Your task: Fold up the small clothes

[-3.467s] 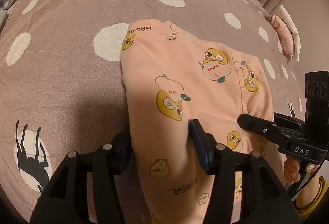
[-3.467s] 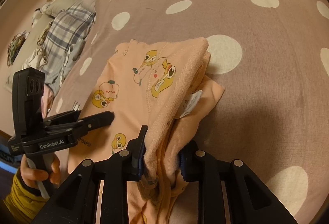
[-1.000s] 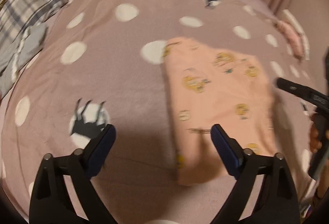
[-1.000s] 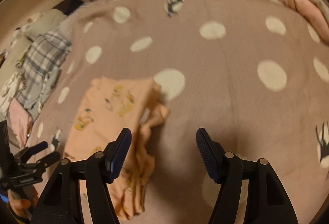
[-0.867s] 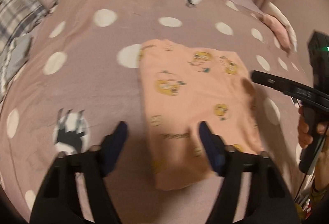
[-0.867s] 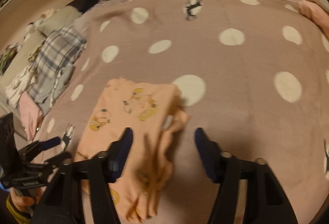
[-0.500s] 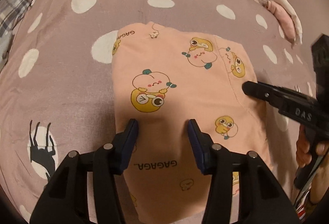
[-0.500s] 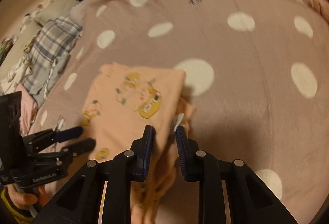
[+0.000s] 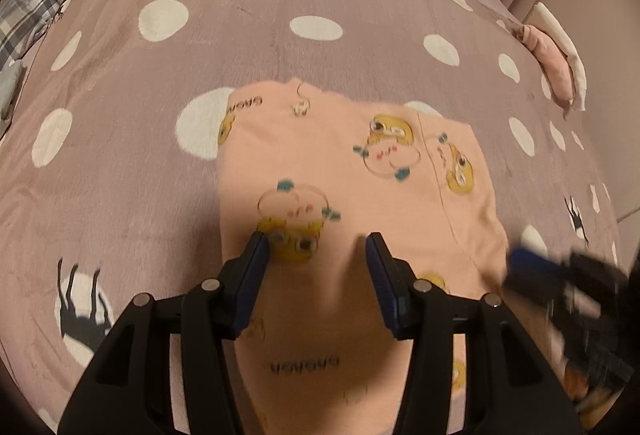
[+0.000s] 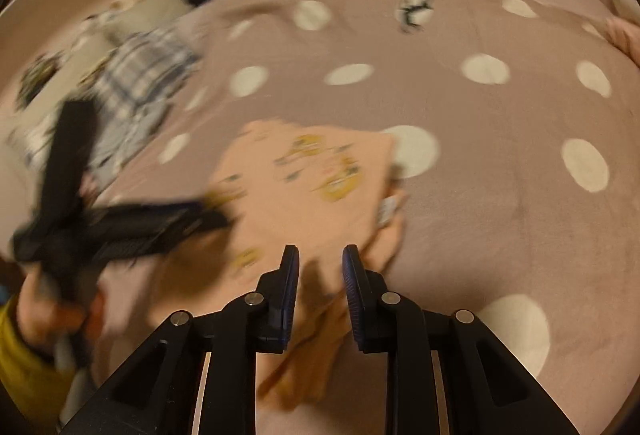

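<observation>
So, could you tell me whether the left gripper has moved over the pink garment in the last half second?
Yes. The left gripper has advanced over the pink garment; its fingertips now reach the yellow chick print.

Bare spotted blanket (image 9: 120, 163) around folded garment (image 9: 352, 171); plaid pile (image 10: 136, 83) well apart.

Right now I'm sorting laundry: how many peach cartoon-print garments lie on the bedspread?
1: the peach garment lies folded mid-bedspread, beneath both grippers. More clothes may be hidden in the plaid pile at the bed's edge.

Black left claw (image 9: 316, 259), blue pads (silver screws); bare hand (image 10: 52, 311), yellow sleeve (image 10: 20, 367).
</observation>
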A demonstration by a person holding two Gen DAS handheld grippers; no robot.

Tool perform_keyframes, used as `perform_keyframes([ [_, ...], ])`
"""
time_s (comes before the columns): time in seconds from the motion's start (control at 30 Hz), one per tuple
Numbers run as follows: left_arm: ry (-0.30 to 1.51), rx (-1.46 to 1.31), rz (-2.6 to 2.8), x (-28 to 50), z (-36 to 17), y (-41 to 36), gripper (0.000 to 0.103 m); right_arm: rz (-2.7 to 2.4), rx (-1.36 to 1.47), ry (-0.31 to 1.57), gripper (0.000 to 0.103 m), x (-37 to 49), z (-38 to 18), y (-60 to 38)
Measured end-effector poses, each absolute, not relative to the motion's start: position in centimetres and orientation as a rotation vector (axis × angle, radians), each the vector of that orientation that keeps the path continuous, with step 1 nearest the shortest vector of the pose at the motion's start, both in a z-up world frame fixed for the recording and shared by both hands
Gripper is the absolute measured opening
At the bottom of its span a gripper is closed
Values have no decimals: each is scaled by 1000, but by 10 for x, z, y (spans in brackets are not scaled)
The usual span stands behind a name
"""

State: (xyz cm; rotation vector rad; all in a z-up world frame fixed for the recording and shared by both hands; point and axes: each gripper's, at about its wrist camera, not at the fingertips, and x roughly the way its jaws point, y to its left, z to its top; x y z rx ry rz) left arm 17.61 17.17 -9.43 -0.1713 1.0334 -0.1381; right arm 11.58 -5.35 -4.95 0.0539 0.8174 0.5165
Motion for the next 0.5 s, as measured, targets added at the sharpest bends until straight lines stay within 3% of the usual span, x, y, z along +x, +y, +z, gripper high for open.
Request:
perform_keyframes([
  [0.23,1076,-128,-123,188,-106,169,51,511,-11,910,26,123,-78,-45],
  [0.5,1033,-77,-110,154,-91,161,53,532,-10,868,26,108,-66,-47],
])
